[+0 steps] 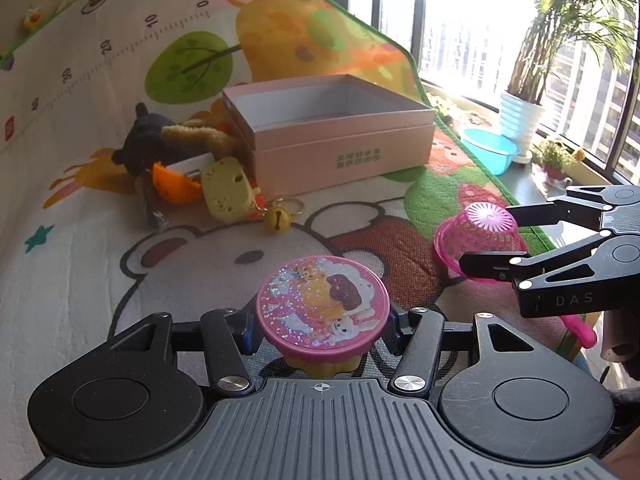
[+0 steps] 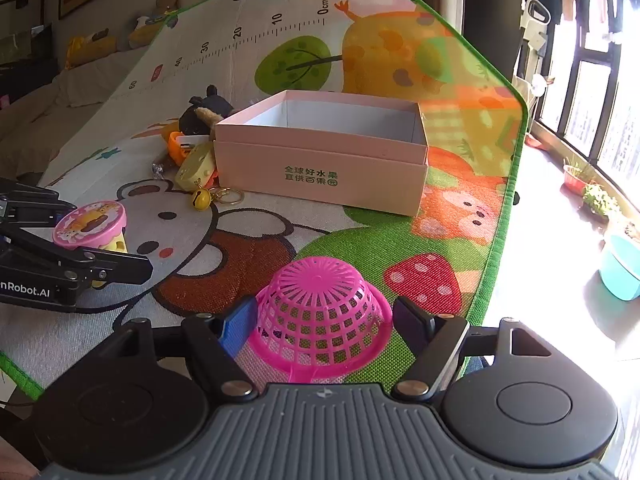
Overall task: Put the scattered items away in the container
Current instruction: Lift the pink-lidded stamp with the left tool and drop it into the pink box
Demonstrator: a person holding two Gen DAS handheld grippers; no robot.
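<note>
A toy cup with a glittery pink lid (image 1: 322, 306) stands on the cartoon play mat (image 1: 80, 208). My left gripper (image 1: 324, 328) is shut on it, one finger pressing each side; the right wrist view shows the same cup (image 2: 90, 224) and left gripper (image 2: 104, 240). An upturned pink plastic basket (image 2: 320, 316) lies on the mat with my right gripper (image 2: 324, 320) shut on its rim. The left wrist view also has that basket (image 1: 480, 232) and the right gripper (image 1: 486, 238). The open pink cardboard box (image 1: 340, 160) (image 2: 320, 160) sits empty further back.
Left of the box lie a black plush bear (image 1: 140, 144), an orange piece (image 1: 172, 188), a yellow-green toy (image 1: 226, 192), a bell keychain (image 1: 276, 220) and a wrapped sweet (image 1: 154, 212). Off the mat's green edge (image 2: 508, 240) stand a blue basin (image 2: 620, 268) and potted plants (image 1: 520, 116).
</note>
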